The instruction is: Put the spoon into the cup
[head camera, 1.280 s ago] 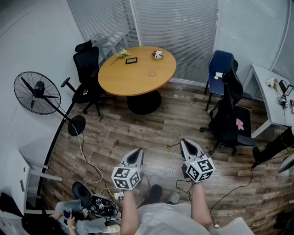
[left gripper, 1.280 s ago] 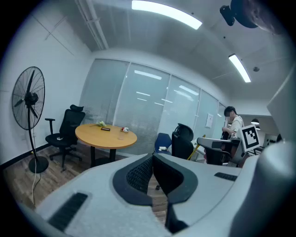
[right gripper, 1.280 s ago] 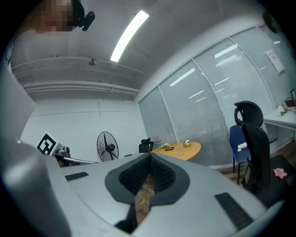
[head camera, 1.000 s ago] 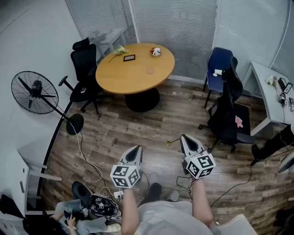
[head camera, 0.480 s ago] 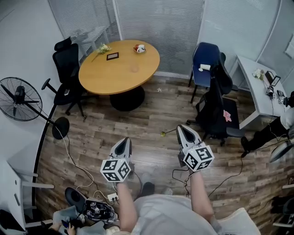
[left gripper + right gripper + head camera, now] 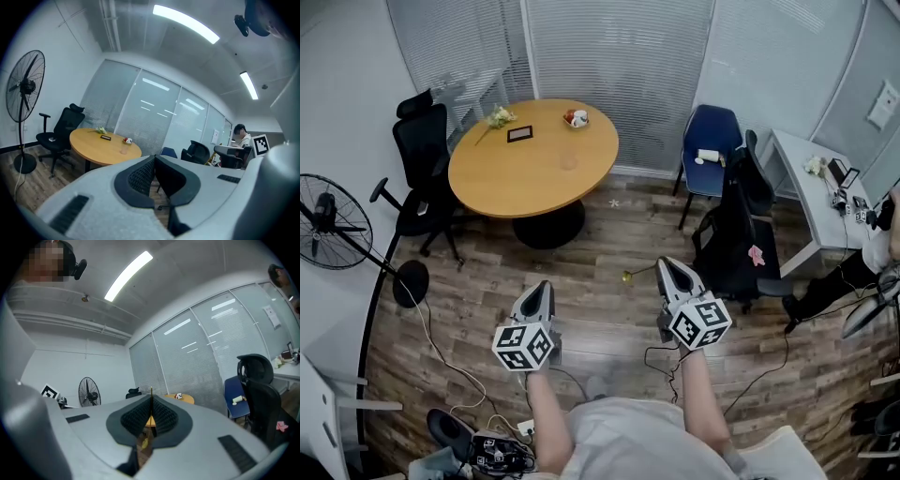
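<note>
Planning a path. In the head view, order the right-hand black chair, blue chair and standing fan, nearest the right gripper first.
From the right gripper, shut on the spoon:
1. black chair, just to its right
2. blue chair, farther ahead
3. standing fan, far left

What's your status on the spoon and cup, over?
Left gripper shut, empty. Right gripper shut on spoon. Cup on round table, well out of reach. Black chair right of the path.

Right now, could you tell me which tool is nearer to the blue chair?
Right. The right tool, shut on the spoon, hangs in front of the blue chair; the left tool is farther back and left.
</note>
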Action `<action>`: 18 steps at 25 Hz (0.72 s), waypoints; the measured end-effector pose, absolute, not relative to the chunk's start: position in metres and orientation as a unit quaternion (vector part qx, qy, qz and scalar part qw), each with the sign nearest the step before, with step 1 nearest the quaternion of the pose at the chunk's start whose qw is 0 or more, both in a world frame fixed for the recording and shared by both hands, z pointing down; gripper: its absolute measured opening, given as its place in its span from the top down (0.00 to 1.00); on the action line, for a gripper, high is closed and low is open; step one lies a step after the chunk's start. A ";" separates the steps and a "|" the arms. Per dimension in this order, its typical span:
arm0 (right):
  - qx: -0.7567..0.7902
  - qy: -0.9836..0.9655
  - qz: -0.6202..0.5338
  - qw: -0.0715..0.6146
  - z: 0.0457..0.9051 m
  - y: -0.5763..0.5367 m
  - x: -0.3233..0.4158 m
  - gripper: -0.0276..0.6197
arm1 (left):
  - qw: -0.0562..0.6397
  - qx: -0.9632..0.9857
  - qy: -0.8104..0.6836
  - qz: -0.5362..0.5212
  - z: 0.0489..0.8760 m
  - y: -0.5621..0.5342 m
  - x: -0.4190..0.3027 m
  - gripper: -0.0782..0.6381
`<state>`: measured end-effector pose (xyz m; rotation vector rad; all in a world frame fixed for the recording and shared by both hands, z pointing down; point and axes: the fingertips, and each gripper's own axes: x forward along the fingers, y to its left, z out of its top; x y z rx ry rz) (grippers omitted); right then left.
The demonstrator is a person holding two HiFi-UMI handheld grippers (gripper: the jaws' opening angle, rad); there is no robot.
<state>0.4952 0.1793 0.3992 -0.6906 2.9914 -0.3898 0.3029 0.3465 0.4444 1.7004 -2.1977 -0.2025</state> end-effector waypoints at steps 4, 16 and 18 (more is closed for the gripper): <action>-0.226 0.965 -0.127 0.024 0.400 0.170 0.461 0.96 | 0.178 0.599 -0.779 -0.061 0.445 0.349 0.267 0.88; -0.238 0.963 -0.126 0.009 0.423 0.155 0.386 0.96 | 0.181 0.581 -0.792 -0.042 0.451 0.352 0.180 0.88; -0.238 0.963 -0.127 0.013 0.425 0.144 0.375 0.96 | 0.181 0.577 -0.795 -0.047 0.457 0.347 0.170 0.88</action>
